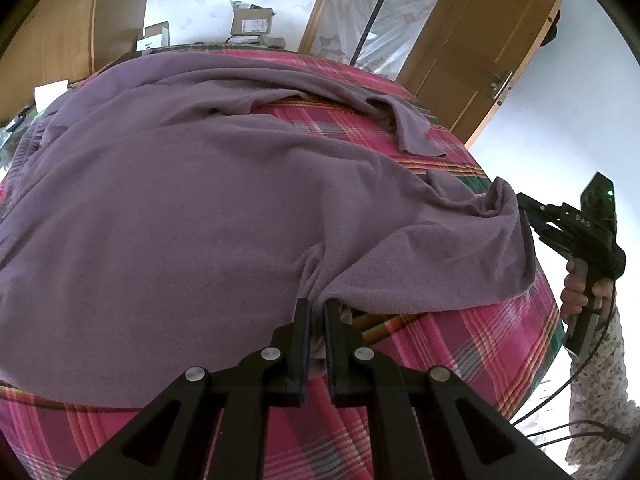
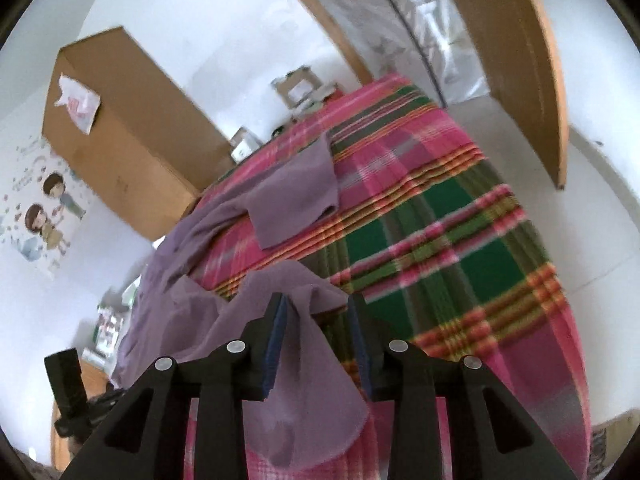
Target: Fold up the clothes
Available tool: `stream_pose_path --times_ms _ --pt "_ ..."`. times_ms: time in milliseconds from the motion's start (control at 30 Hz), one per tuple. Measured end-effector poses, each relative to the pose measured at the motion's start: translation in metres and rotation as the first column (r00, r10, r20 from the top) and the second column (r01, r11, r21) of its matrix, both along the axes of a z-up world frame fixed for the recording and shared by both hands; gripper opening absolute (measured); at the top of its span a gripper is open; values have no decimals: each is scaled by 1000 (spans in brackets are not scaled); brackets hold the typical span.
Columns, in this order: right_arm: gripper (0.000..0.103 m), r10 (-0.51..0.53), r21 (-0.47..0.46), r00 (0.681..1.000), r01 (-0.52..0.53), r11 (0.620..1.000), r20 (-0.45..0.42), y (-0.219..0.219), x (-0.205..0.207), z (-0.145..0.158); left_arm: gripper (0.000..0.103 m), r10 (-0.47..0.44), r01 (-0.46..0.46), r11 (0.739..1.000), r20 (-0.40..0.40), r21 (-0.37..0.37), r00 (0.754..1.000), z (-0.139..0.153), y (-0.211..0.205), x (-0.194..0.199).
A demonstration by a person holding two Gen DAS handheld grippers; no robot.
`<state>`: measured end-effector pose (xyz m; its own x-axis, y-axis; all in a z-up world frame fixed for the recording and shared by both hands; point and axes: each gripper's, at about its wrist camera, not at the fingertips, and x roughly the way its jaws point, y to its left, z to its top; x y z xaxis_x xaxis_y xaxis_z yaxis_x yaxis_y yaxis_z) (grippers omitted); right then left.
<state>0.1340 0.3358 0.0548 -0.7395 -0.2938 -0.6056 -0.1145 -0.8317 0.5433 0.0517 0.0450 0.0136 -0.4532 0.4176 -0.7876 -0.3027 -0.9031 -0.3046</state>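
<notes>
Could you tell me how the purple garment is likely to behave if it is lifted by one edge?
The purple garment will probably flop and drape: it already lies in soft wrinkles on the plaid cloth. It seems light, since a corner hangs limp between the open right tongs. It may slip free there, while the left tongs pinch its edge.

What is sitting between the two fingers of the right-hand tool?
A fold of the purple garment hangs loosely between the right gripper's parted fingers, seen in the right wrist view.

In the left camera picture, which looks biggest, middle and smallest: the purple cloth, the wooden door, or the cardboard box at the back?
1. Purple cloth, filling most of the picture.
2. Wooden door.
3. Cardboard box, tiny, though it sits farthest from the camera, so its true size is unsure.
</notes>
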Motion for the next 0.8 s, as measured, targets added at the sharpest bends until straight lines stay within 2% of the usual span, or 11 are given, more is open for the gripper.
stream_pose_path --times_ms 67,167,267,300,333,567,800 --pt "34 24 9 998 -24 1000 58 -1 -11 -8 7 1 -1 1000 3 0 1000 -1 0 -1" --pt "34 38 8 994 -39 999 99 -4 -17 -17 7 0 0 1000 3 -5 1000 -2 2 -3" --pt "19 47 6 994 -48 999 96 -5 -22 -19 7 0 0 1000 3 -9 1000 -2 3 -3" --pt "8 46 7 995 -47 999 89 -5 -22 -19 7 0 0 1000 2 -11 1000 -2 3 -3" --pt "7 45 8 996 -46 999 81 -5 -22 -18 7 0 0 1000 0 -15 1000 -1 3 -3" --pt "4 -29 52 1000 29 998 -12 6 -10 -2 7 -8 7 1000 -26 -26 1000 4 8 1" --pt "4 -175 41 980 180 983 -97 47 9 21 7 -95 93 995 -57 -21 994 12 32 9"
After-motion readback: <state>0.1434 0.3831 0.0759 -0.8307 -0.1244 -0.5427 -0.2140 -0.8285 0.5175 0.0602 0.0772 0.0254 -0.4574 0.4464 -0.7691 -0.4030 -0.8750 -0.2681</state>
